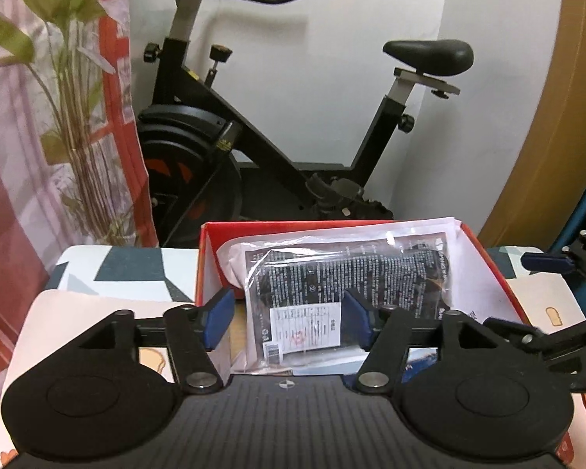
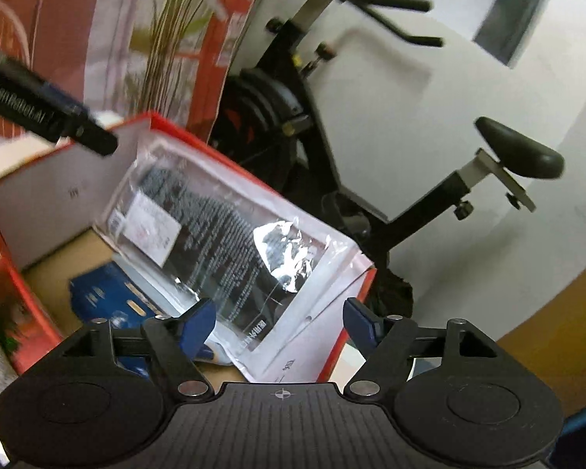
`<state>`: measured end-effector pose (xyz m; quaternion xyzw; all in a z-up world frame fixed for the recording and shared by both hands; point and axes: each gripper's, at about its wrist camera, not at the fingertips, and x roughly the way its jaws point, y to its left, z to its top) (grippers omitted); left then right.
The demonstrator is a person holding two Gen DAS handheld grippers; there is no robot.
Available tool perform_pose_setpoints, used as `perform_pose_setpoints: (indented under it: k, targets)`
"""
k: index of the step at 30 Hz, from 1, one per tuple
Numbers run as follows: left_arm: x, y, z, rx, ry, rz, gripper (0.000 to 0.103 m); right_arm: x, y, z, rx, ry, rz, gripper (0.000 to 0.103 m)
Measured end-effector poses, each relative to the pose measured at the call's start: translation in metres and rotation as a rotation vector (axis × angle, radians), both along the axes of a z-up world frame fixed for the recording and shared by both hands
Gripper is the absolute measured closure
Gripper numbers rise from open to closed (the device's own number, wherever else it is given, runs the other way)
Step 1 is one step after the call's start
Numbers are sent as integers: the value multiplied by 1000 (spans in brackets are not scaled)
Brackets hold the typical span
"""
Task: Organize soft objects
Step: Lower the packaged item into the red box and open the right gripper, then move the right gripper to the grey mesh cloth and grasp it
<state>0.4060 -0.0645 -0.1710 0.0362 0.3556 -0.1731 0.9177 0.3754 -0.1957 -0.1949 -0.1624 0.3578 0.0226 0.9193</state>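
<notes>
A clear plastic packet holding a dark soft item with printed text [image 1: 343, 285] leans inside an open red cardboard box [image 1: 500, 269]. My left gripper [image 1: 287, 322] is open, its blue pads either side of the packet's lower end, not closed on it. In the right wrist view the same packet [image 2: 215, 242] lies tilted in the red box [image 2: 355, 305], with a blue packet [image 2: 109, 301] beside it on the box floor. My right gripper [image 2: 279, 326] is open above the box's near edge, around the packet's lower corner without gripping it. The left gripper's body [image 2: 39, 105] shows at upper left.
A black exercise bike [image 1: 261, 136] stands against the white wall behind the box. A floral curtain [image 1: 50, 117] hangs at the left. The box sits on a patterned cloth surface [image 1: 117, 269]. The right gripper's body [image 1: 566, 336] is close at the right.
</notes>
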Motion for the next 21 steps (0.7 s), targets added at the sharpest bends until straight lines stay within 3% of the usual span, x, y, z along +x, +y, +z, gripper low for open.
perform_pose_setpoints:
  k: [5,7,15,21]
  targets:
    - [-29,9,8,-2,-26,11,24,-36,-2,11,108,-94,-63,20]
    - [-39,12,9,8,-31,20,9,-51,3,12,121,-146,-92,2]
    - [-79,20,10,33,-63,28,0,-98,9,8,255,-220,-182,0]
    - [-113,26,8,64,-117,40,0,-126,15,-5,347,-224,-189,0]
